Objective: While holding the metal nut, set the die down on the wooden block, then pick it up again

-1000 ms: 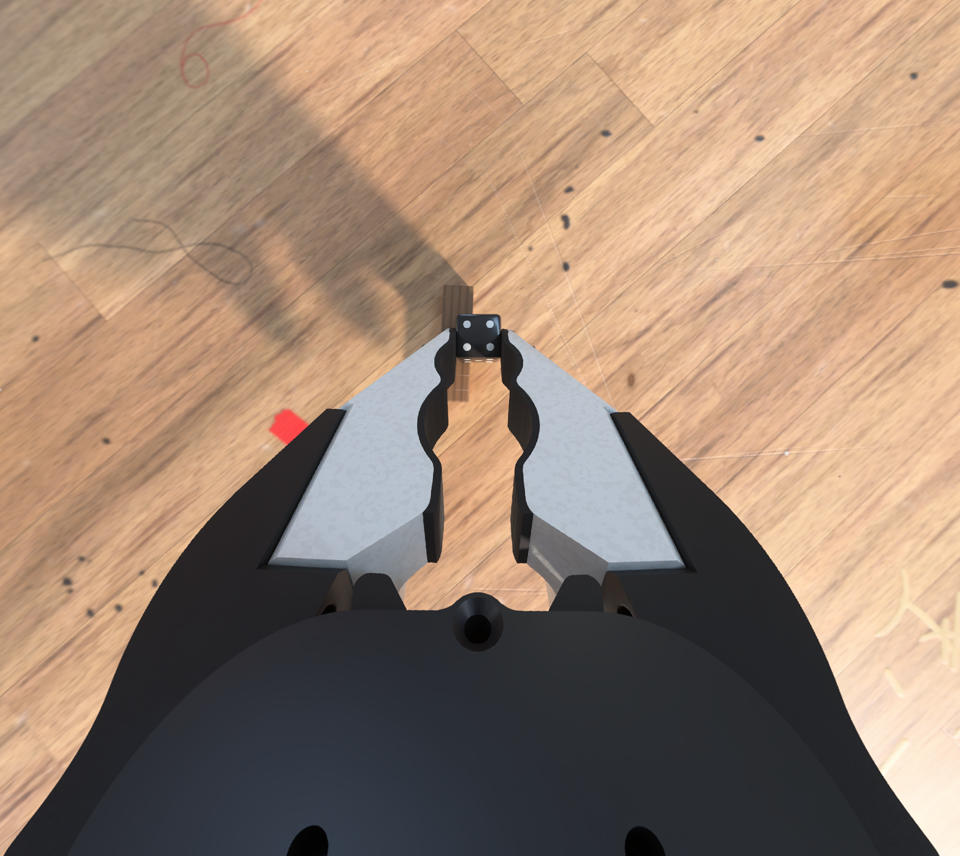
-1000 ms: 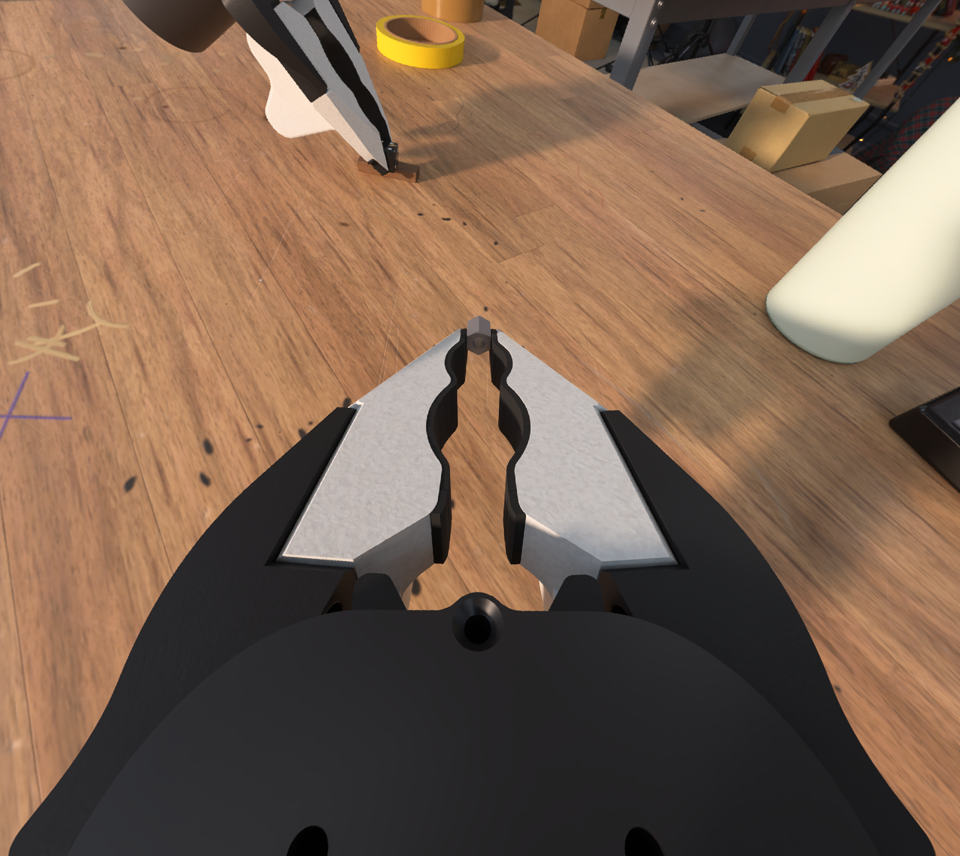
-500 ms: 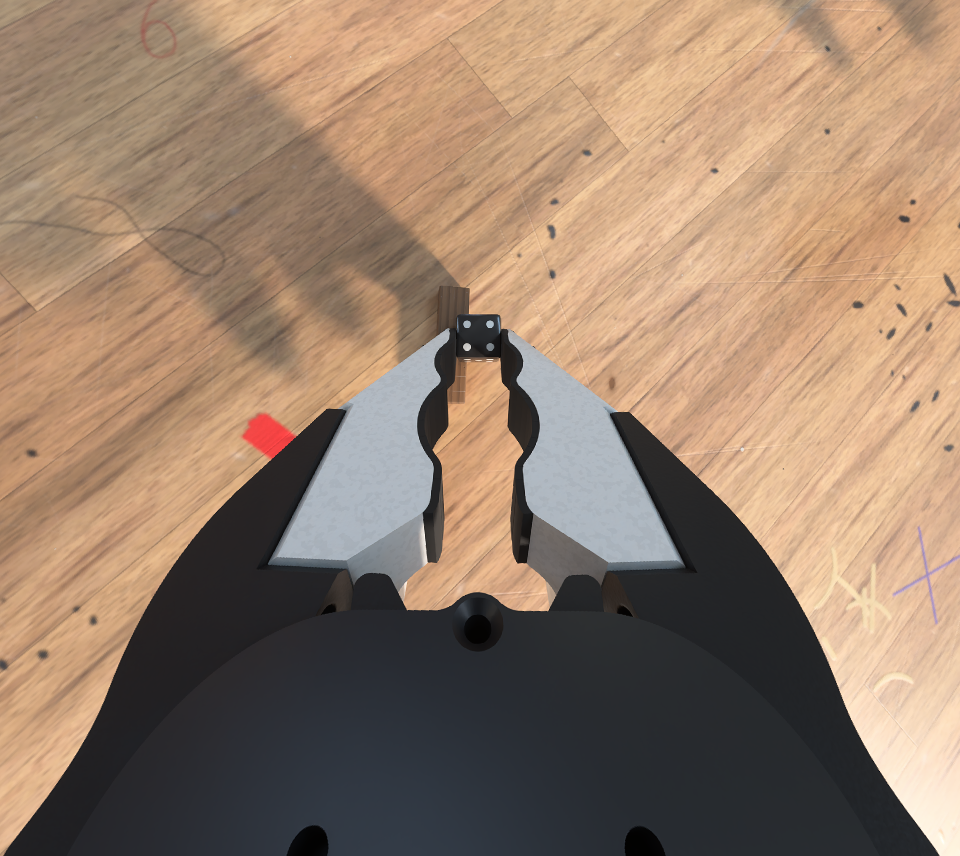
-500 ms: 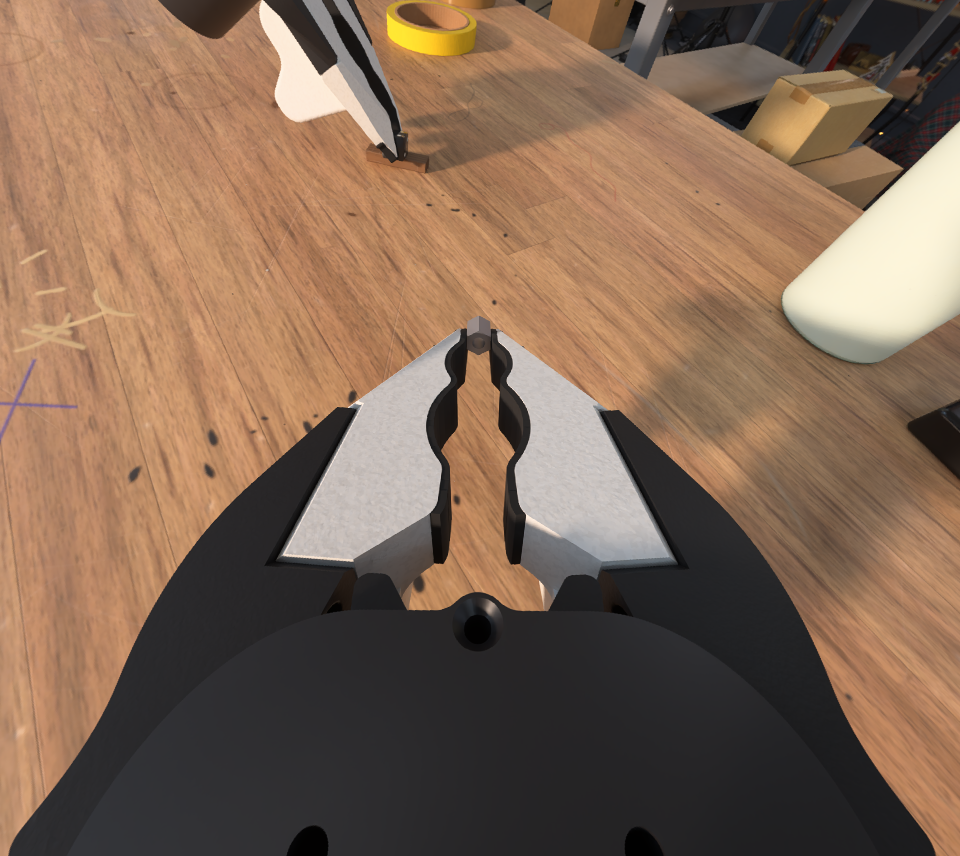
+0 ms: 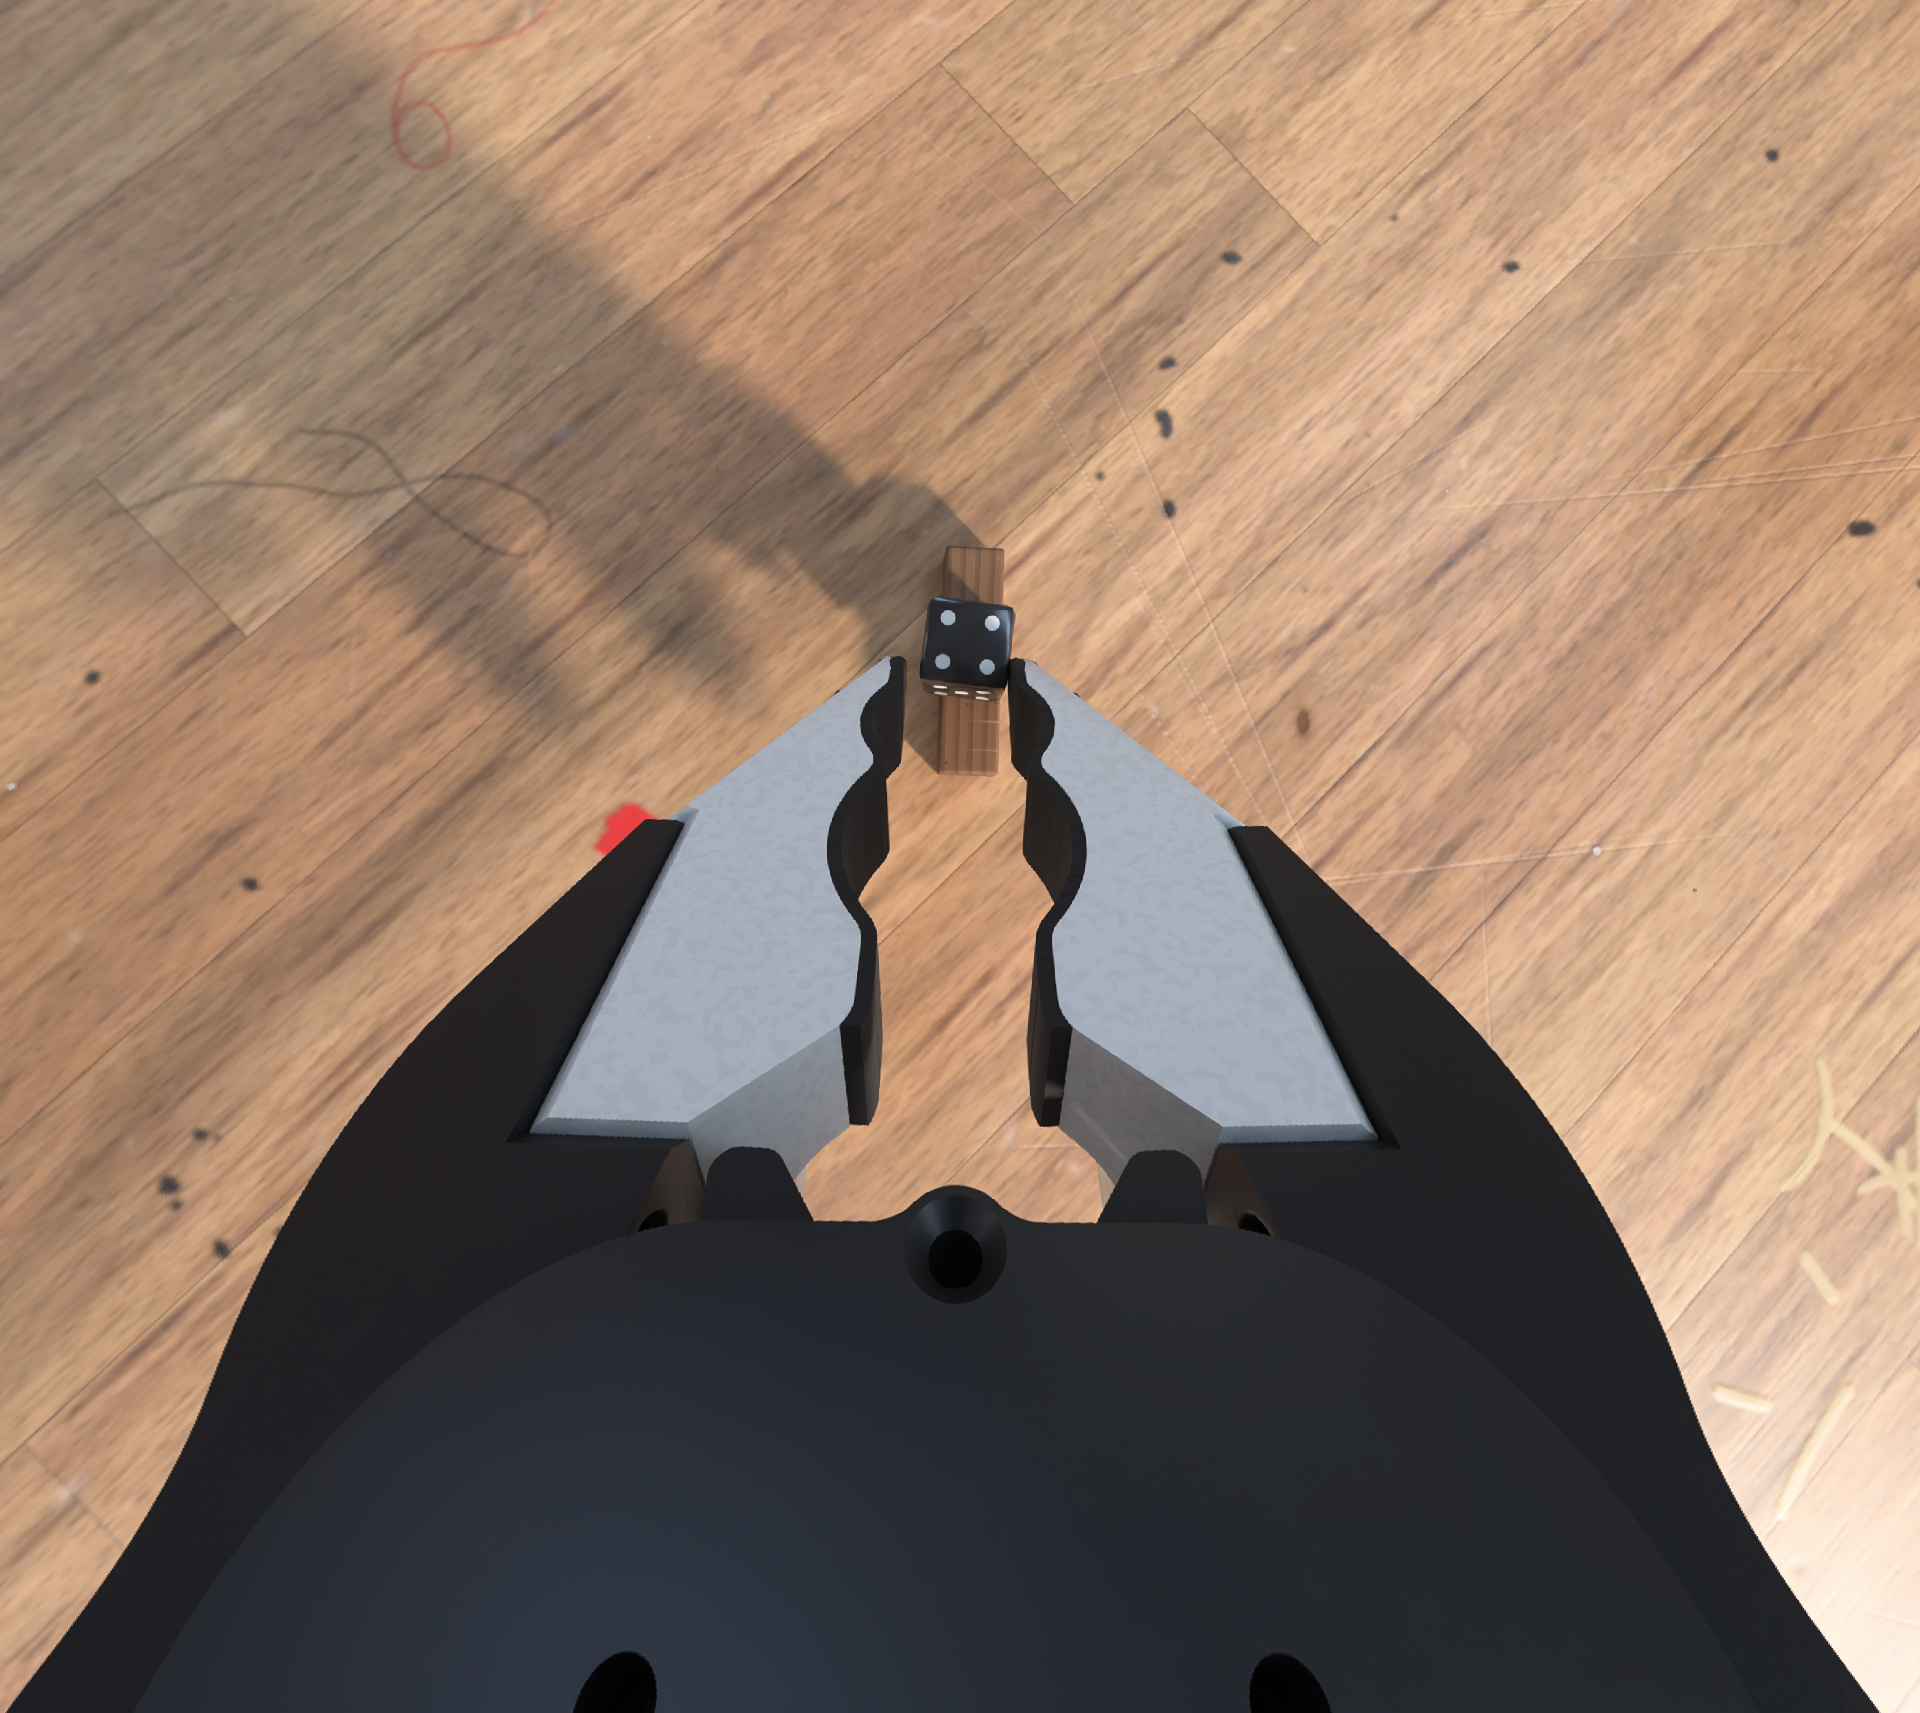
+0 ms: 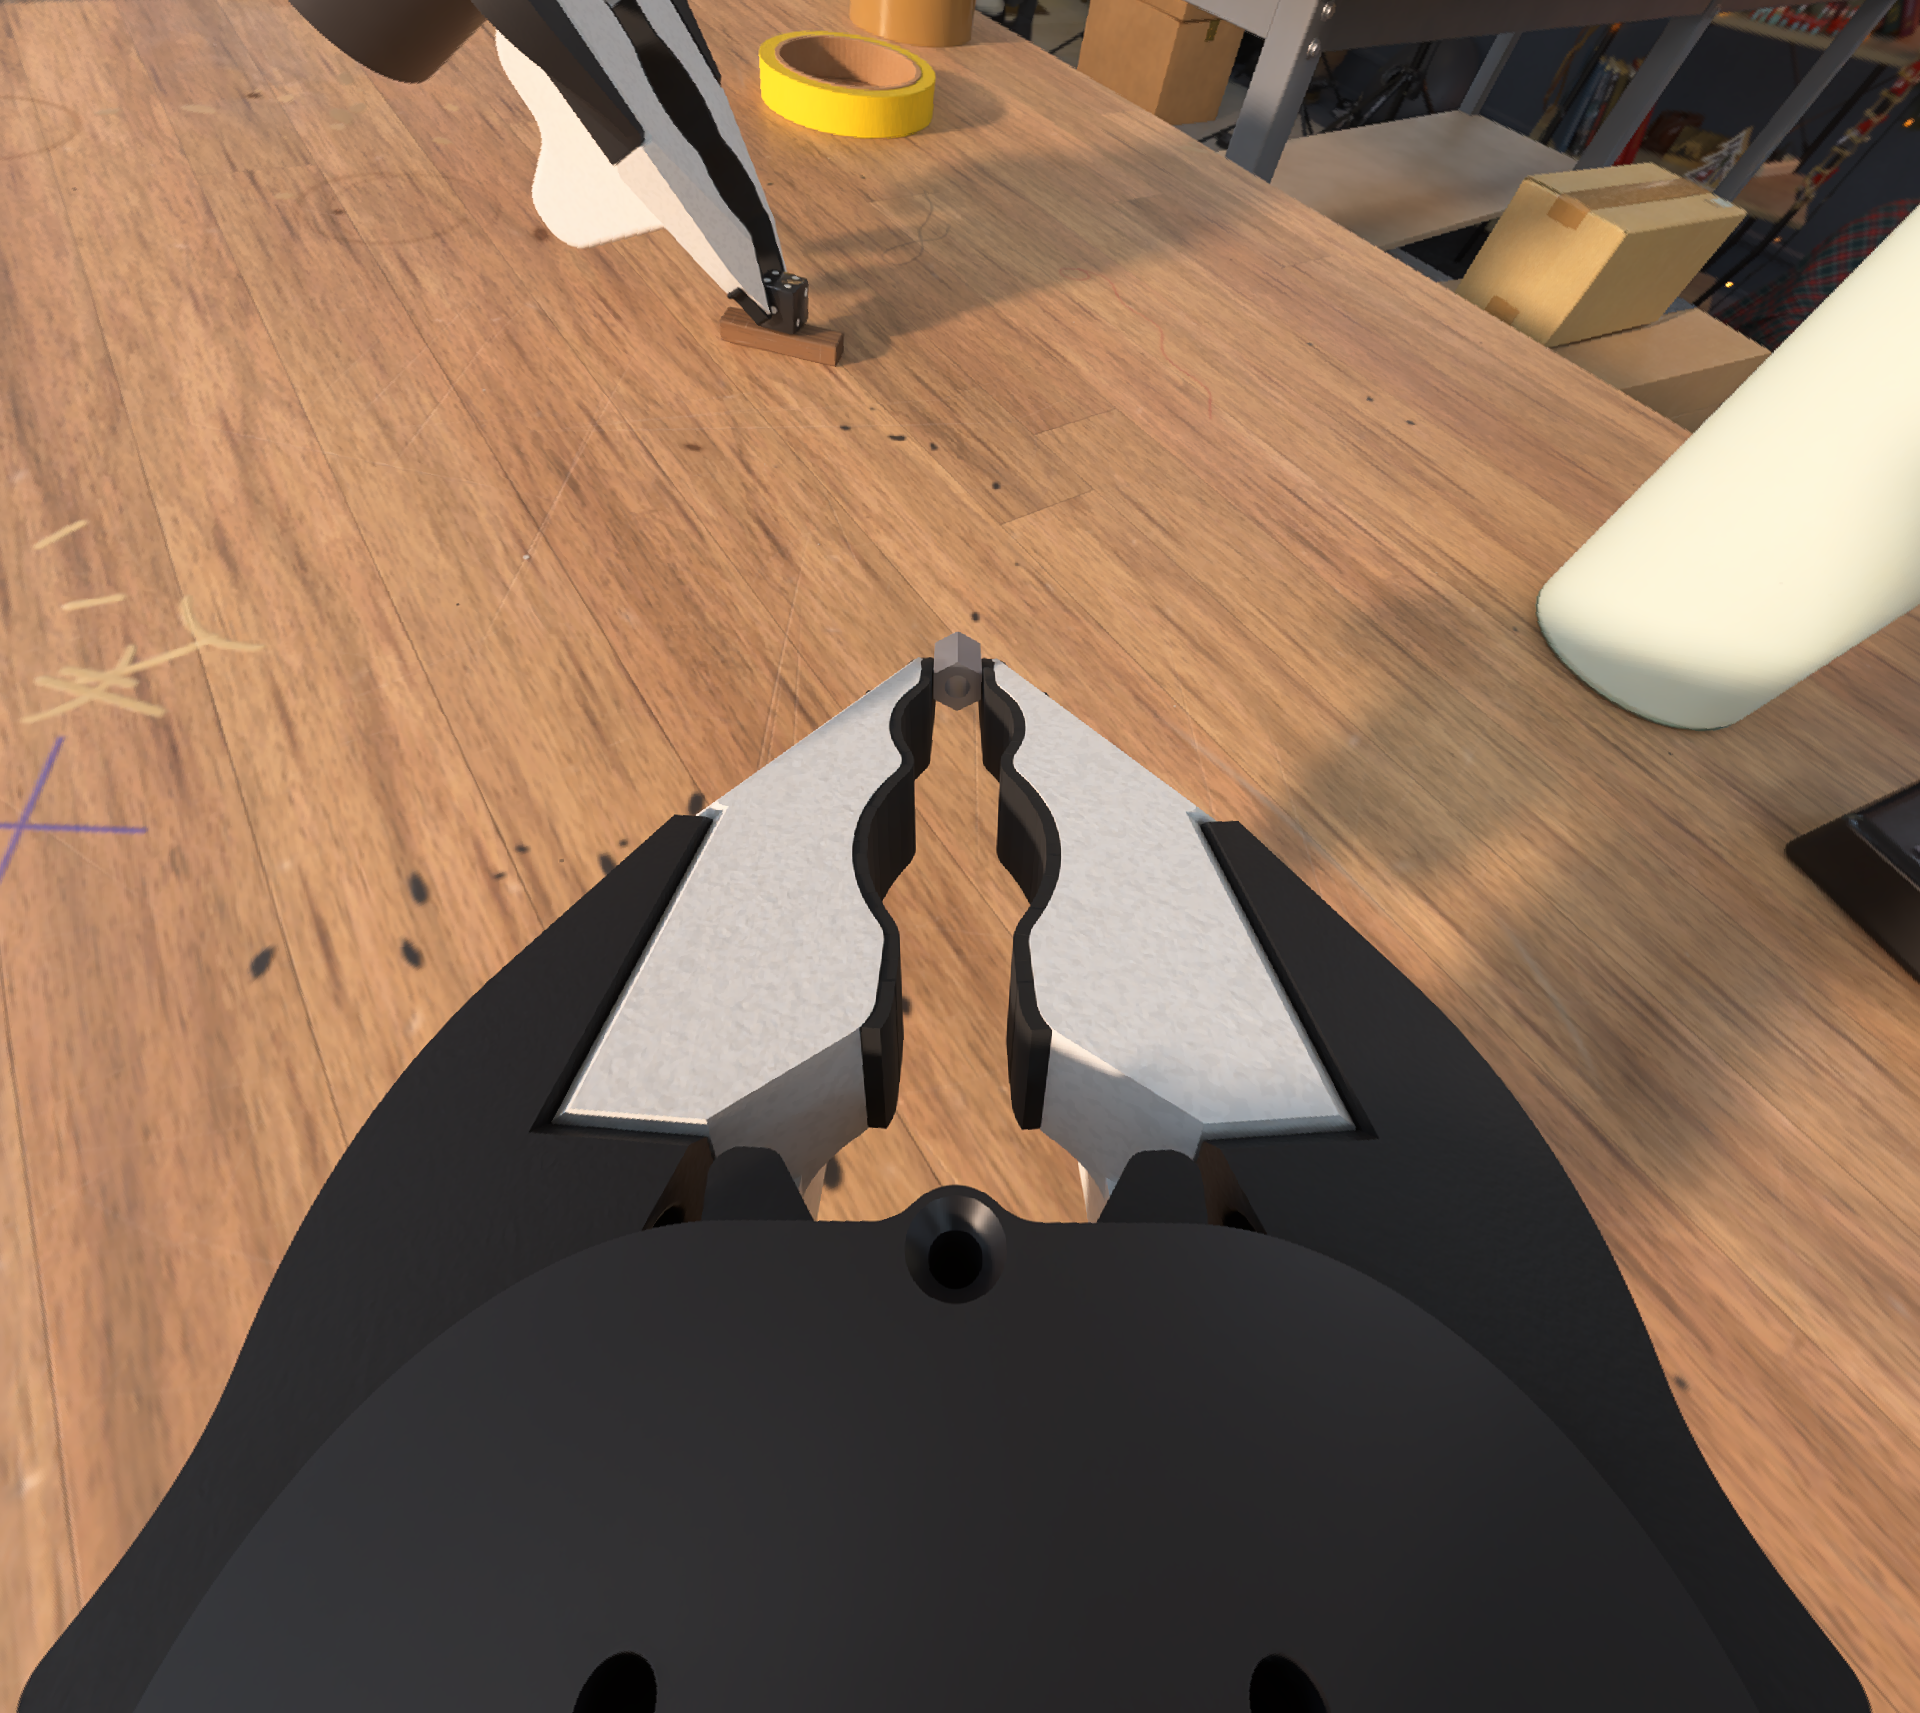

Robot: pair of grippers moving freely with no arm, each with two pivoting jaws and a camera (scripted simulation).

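— So, how does the left claw [image 5: 955, 676] stand?
— Tilted steeply down, jaws parted; the small black white-pipped die [image 5: 966, 647] sits released on the little brown wooden block [image 5: 968, 744], right fingertip [image 5: 1023, 687] just beside it.
— And the right claw [image 6: 956, 676]?
— Held low over the scuffed plank counter [image 6: 416, 520], clenched on the grey hexagonal metal nut [image 6: 956, 671].

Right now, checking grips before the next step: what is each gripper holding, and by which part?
Right gripper pinches the metal nut by its side flats. Left gripper, open, holds nothing; the die sits on the wooden block.
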